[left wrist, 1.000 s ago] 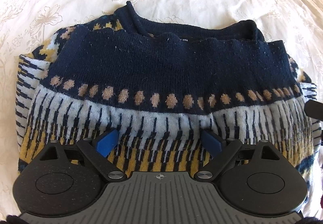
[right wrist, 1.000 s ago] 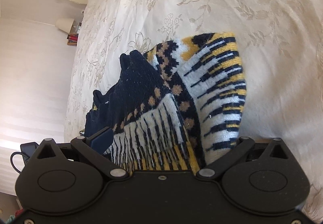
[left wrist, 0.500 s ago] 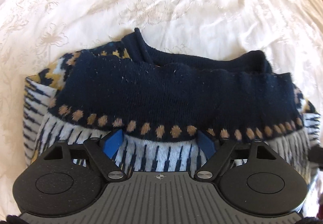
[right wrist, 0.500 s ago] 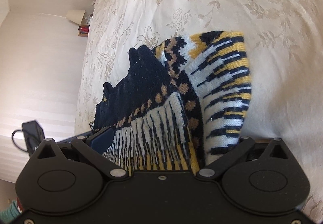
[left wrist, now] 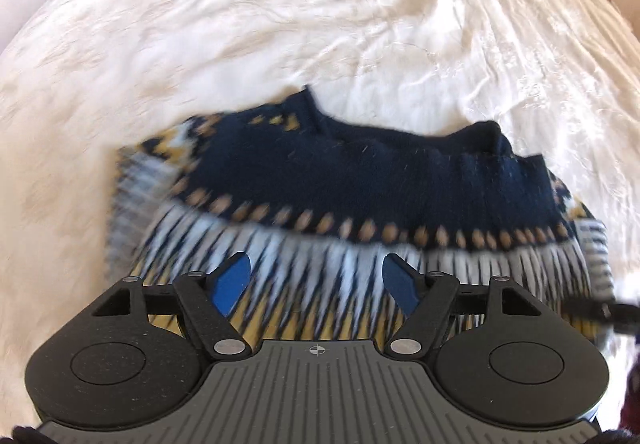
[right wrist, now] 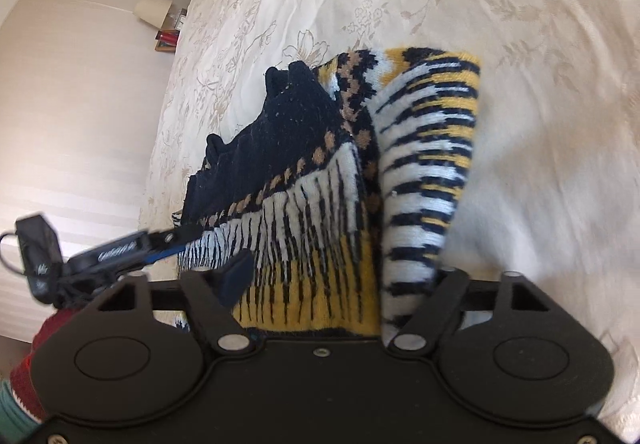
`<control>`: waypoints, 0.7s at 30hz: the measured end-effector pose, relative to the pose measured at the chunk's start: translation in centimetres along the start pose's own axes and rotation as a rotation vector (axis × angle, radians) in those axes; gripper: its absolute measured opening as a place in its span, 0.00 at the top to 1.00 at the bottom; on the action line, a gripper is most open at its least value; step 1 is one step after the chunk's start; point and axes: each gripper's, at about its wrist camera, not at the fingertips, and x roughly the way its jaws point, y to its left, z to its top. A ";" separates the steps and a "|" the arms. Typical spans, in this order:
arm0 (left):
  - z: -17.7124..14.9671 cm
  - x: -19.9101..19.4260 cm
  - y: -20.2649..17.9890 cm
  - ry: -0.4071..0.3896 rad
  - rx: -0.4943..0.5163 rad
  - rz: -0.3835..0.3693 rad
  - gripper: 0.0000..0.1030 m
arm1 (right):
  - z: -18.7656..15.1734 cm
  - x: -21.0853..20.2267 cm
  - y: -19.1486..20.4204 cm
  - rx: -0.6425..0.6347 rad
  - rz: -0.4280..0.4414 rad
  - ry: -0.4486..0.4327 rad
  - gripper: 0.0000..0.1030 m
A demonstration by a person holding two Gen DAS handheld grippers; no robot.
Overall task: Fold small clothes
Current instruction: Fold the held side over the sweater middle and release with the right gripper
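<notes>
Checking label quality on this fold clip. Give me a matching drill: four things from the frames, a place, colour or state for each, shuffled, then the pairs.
Things:
1. sweater
2. bedspread
3. lamp
4. left gripper

Descriptions:
A. cream shade, at the far bedside
B. white, with a pale floral pattern
C. blue pads, jaws closing over the knit
D. folded, navy band above white and yellow stripes

Pairs: 1-D, 2-B, 3-A, 4-C
</notes>
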 end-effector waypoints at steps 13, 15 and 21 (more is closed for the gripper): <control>-5.7 -4.8 5.7 0.027 -0.032 -0.019 0.30 | -1.1 -1.0 6.0 -0.077 -0.254 -0.038 0.70; -6.0 -5.0 6.5 0.020 -0.027 -0.046 0.30 | -1.3 -1.2 7.7 -0.082 -0.270 -0.046 0.70; -6.2 -5.4 9.3 0.006 -0.004 -0.110 0.30 | -1.4 -0.6 14.5 -0.122 -0.276 -0.063 0.71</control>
